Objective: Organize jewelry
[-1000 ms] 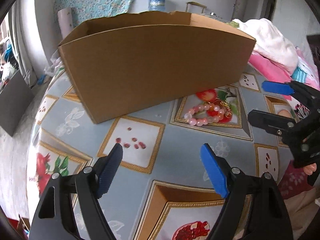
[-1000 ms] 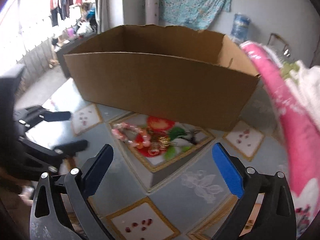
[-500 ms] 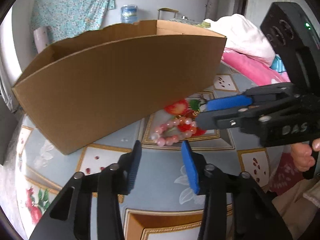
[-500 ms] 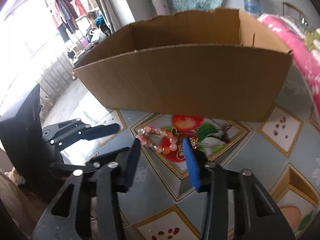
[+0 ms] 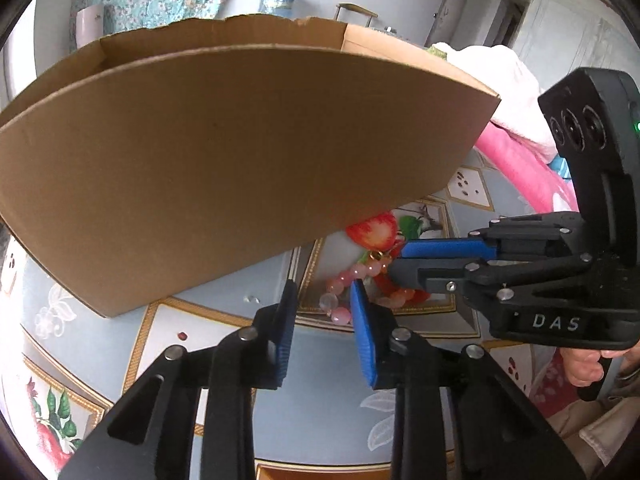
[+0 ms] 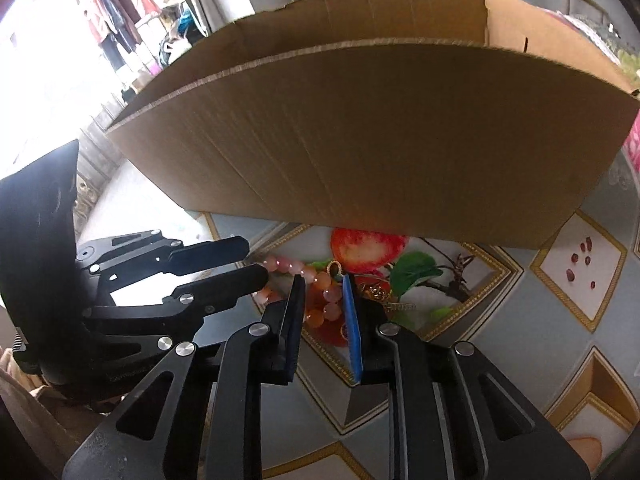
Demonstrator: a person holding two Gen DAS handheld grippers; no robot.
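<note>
Right wrist, pink/orange bead bracelet (image 6: 320,296), looped

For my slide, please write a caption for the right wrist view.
Right gripper closing around a pink bead bracelet before the cardboard box, left gripper alongside.

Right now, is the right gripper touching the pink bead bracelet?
Cannot tell. In the right wrist view, beads of the bracelet sit between the closing fingers of the right gripper, but no view shows plainly whether the pads press them.
</note>
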